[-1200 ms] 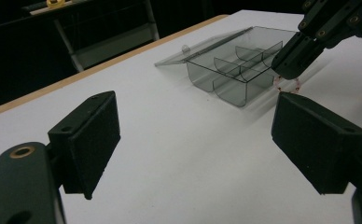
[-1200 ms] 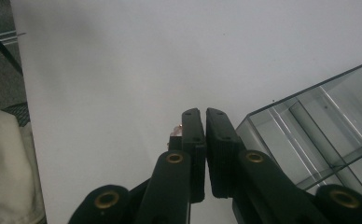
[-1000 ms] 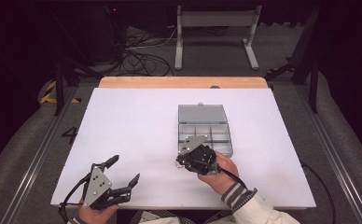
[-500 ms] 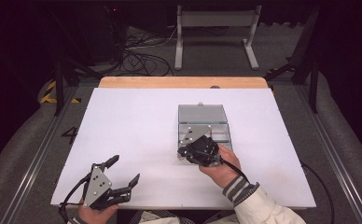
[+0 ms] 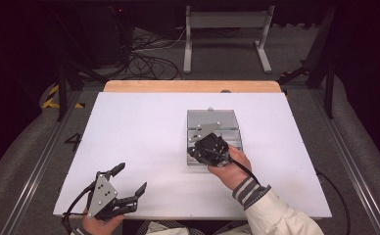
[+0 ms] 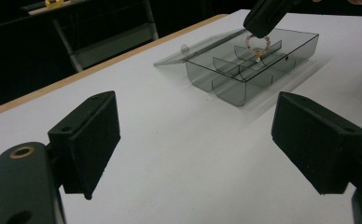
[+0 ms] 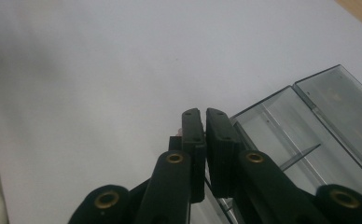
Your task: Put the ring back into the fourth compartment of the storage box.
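A clear grey compartment box (image 5: 234, 135) lies on the white table with its lid (image 5: 212, 117) folded open at the far side. My right gripper (image 5: 199, 148) hovers over the box's near left part. The left gripper view shows that gripper (image 6: 256, 32) shut on a small bracelet of pinkish beads (image 6: 257, 44), which hangs above the box (image 6: 244, 84) and its dividers. In the right gripper view the two jaws (image 7: 205, 114) are pressed together beside the box (image 7: 281, 121). My left gripper (image 5: 130, 178) rests open near the table's front left edge, jaws (image 6: 193, 135) wide apart and holding nothing.
The white table (image 5: 139, 132) has a wooden strip (image 5: 193, 86) along its far edge. Beyond it are a metal stand (image 5: 225, 34) and loose cables (image 5: 149, 61) on the floor. A sleeve (image 5: 276, 210) reaches in from the bottom right.
My right gripper has moved away from the person and further over the box. The left gripper has stayed where it was.
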{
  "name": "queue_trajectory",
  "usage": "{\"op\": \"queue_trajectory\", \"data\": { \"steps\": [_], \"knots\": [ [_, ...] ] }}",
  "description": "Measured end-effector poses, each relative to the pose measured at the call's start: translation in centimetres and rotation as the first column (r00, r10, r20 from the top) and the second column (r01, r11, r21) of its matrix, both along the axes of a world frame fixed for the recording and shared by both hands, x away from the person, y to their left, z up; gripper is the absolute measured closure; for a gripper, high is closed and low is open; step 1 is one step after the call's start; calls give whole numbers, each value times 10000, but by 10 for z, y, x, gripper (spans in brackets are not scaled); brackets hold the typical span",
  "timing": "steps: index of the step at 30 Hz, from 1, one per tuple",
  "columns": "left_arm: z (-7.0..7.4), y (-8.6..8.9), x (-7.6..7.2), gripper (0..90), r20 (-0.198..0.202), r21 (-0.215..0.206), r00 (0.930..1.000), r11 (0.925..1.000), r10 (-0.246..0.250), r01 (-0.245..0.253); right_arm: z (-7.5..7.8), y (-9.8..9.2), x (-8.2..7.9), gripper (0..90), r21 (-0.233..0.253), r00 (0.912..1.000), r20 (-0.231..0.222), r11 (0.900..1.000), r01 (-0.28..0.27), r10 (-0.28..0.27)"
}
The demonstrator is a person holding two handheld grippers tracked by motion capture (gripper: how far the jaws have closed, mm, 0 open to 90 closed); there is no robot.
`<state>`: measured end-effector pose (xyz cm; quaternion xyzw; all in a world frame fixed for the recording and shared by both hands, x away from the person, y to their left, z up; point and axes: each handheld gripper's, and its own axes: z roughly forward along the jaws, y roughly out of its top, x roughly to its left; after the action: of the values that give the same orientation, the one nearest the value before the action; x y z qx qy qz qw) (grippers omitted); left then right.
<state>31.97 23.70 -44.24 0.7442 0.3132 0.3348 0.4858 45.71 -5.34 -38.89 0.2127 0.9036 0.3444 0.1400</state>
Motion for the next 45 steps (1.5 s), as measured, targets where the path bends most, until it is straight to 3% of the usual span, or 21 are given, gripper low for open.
{"op": "queue_trajectory", "data": {
  "steps": [11,28,41,45],
  "knots": [
    [0,0,0,162,-3,3,10000,10000,-12,12,-4,0,17,870,-168,9983,-111,9982,571,-573],
    [0,0,0,162,-19,-23,10000,10000,-13,13,-18,-5,44,870,-127,9876,-707,9901,1400,-1405],
    [0,0,0,162,-29,-32,10000,10000,-22,22,-25,-6,53,870,-65,9847,-1195,9919,1272,-1271],
    [0,1,0,162,-11,-8,10000,10000,-26,26,-29,-4,54,870,-260,9847,-1303,9932,1132,-1157]
  ]
}}
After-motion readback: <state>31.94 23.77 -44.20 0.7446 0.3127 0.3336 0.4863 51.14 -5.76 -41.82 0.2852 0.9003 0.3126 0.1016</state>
